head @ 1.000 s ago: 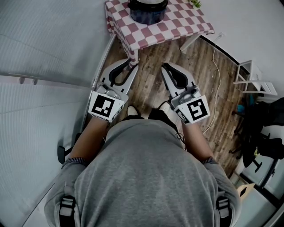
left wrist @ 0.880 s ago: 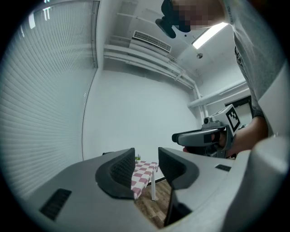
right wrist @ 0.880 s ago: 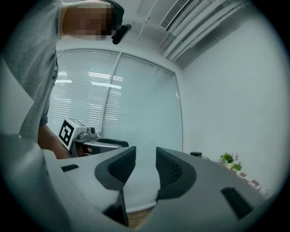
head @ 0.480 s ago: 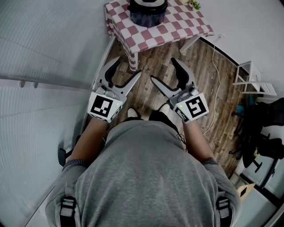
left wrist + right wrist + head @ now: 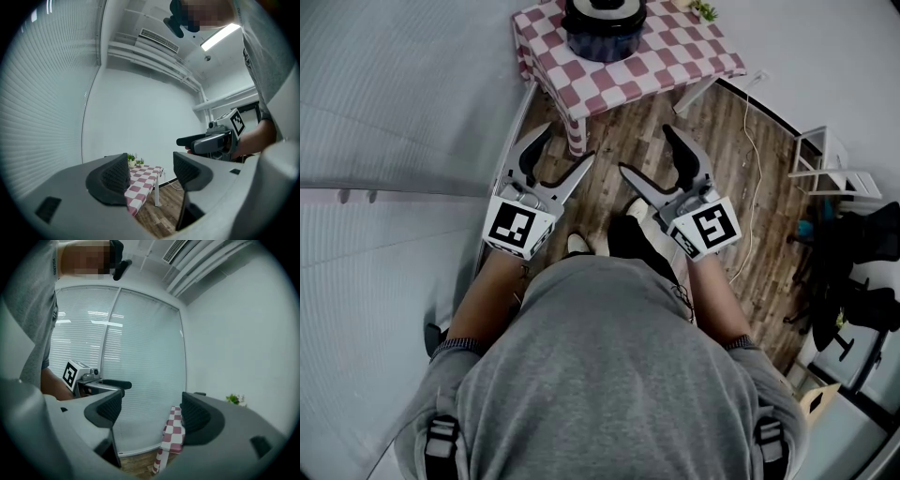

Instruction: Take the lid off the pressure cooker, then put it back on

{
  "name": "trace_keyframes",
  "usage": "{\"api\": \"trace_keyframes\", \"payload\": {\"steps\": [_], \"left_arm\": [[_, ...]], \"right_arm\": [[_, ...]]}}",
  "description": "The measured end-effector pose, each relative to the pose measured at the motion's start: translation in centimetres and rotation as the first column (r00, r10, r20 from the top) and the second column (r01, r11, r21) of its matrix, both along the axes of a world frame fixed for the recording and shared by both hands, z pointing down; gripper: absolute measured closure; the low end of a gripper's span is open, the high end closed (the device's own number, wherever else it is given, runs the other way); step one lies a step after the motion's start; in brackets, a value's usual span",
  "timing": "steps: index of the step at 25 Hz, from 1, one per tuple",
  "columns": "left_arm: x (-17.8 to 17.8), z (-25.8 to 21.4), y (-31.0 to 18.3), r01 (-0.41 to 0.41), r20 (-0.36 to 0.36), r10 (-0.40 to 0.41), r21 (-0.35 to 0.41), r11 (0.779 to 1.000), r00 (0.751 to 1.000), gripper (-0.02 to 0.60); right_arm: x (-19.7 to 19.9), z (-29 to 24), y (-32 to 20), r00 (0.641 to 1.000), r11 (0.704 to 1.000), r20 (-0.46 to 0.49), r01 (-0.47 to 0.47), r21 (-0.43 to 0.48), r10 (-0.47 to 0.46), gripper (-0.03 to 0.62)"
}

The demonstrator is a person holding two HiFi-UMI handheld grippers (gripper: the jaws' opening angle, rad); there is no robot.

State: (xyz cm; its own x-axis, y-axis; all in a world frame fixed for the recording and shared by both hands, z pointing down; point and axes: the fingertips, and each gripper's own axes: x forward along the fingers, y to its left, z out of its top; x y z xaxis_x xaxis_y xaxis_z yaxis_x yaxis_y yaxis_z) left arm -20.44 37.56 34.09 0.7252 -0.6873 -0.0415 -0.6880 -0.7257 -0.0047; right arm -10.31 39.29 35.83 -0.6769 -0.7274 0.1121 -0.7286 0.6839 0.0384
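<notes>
A dark blue pressure cooker (image 5: 602, 28) with its black lid (image 5: 602, 6) on top stands on a small table with a red-and-white checked cloth (image 5: 675, 52), at the top of the head view. My left gripper (image 5: 567, 145) hangs open over the wooden floor, short of the table, with nothing between its jaws. My right gripper (image 5: 645, 150) is beside it; its jaws are opening and hold nothing. The left gripper view looks past the left gripper (image 5: 151, 173) to the table corner (image 5: 143, 180). Through the right gripper (image 5: 151, 413) the cloth (image 5: 174, 437) shows; the cooker is hidden there.
Window blinds (image 5: 394, 112) run along the left. A white cable (image 5: 755, 141) lies on the floor right of the table. A white frame (image 5: 830, 169) and a black office chair (image 5: 862, 281) stand at the right. Small potted plants (image 5: 133, 161) sit at the table's far end.
Both grippers were shut a second ago and now stand wide open. Both hands have edged a little toward the table.
</notes>
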Motion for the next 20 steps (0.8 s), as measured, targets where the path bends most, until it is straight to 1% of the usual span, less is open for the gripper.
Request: {"api": "trace_keyframes", "payload": {"steps": [3, 5, 14, 17, 20], "left_arm": [[1.2, -0.2, -1.6, -0.007, -0.005, 0.007, 0.018, 1.000, 1.000, 0.265], [2.1, -0.2, -3.0, -0.001, -0.001, 0.001, 0.013, 1.000, 1.000, 0.265], [6.4, -0.9, -10.3, 0.046, 0.022, -0.046, -0.001, 0.999, 0.999, 0.267], [8.0, -1.2, -12.3, 0.057, 0.030, -0.058, 0.004, 0.998, 0.998, 0.267], [9.6, -1.3, -13.9, 0.077, 0.025, -0.077, -0.012, 0.997, 0.997, 0.265]], "right_arm": [[1.1, 0.2, -2.0, 1.000, 1.000, 0.008, 0.001, -0.002, -0.001, 0.180], [1.8, 0.2, -3.6, 1.000, 1.000, 0.013, 0.012, -0.003, -0.012, 0.180], [5.2, -0.2, -11.2, 0.995, 0.995, -0.001, 0.104, -0.014, -0.104, 0.180], [6.6, -0.6, -13.4, 0.991, 0.991, -0.002, 0.131, -0.009, -0.131, 0.180], [8.1, -0.9, -15.3, 0.987, 0.987, 0.005, 0.158, -0.011, -0.158, 0.181]]}}
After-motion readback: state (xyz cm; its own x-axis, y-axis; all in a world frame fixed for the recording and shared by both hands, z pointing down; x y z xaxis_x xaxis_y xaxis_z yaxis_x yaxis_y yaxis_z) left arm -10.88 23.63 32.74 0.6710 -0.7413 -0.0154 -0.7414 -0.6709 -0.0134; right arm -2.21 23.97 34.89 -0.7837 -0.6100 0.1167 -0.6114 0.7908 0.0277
